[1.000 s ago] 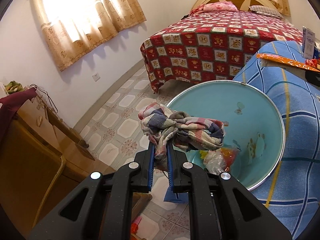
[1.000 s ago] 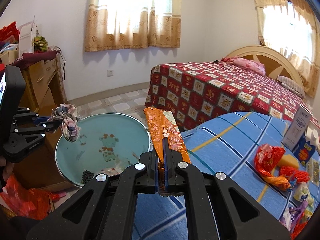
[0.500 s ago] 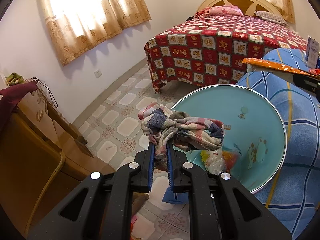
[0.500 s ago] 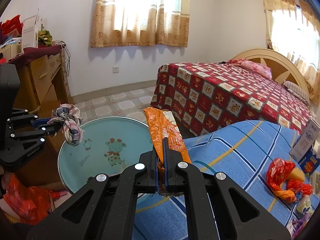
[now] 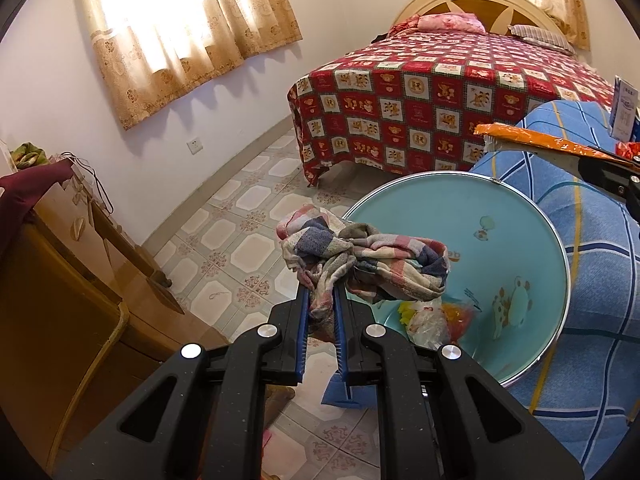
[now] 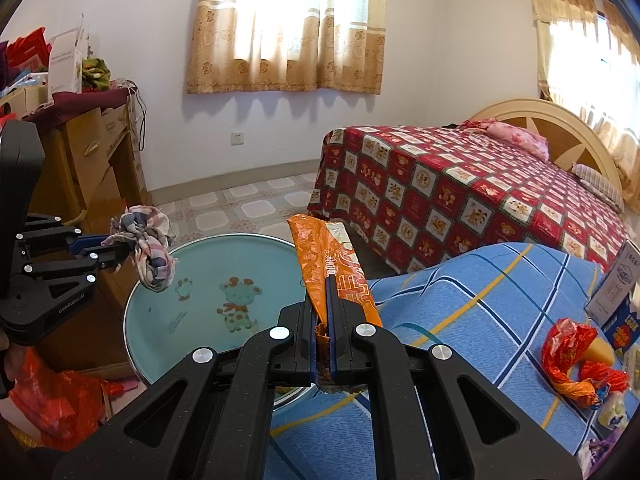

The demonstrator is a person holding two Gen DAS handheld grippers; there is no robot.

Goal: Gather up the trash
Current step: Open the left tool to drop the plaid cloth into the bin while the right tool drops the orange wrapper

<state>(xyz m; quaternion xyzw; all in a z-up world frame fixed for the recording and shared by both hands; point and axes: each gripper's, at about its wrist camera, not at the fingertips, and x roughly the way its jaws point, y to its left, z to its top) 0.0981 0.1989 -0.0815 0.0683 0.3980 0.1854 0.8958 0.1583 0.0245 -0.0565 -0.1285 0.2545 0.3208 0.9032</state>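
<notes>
My left gripper (image 5: 321, 292) is shut on a crumpled plaid cloth (image 5: 372, 264) and holds it over the near rim of a round teal basin (image 5: 516, 216). The basin holds a few plastic wrappers (image 5: 436, 318). My right gripper (image 6: 327, 280) is shut on a long orange snack wrapper (image 6: 320, 248), held above the blue checked cover (image 6: 460, 304) beside the basin (image 6: 248, 264). The left gripper (image 6: 116, 254) with the cloth (image 6: 150, 254) shows at the left of the right wrist view. The orange wrapper (image 5: 532, 142) shows at the right of the left wrist view.
More red and orange wrappers (image 6: 576, 360) and a small box (image 6: 616, 284) lie on the blue cover at right. A bed with a red patterned cover (image 6: 460, 184) stands behind. A wooden cabinet (image 5: 60, 288) stands left. A red plastic bag (image 6: 52, 396) lies on the floor.
My right gripper has carried the orange wrapper left, closer to the basin. My left gripper holds the cloth at about the same place over the basin's rim.
</notes>
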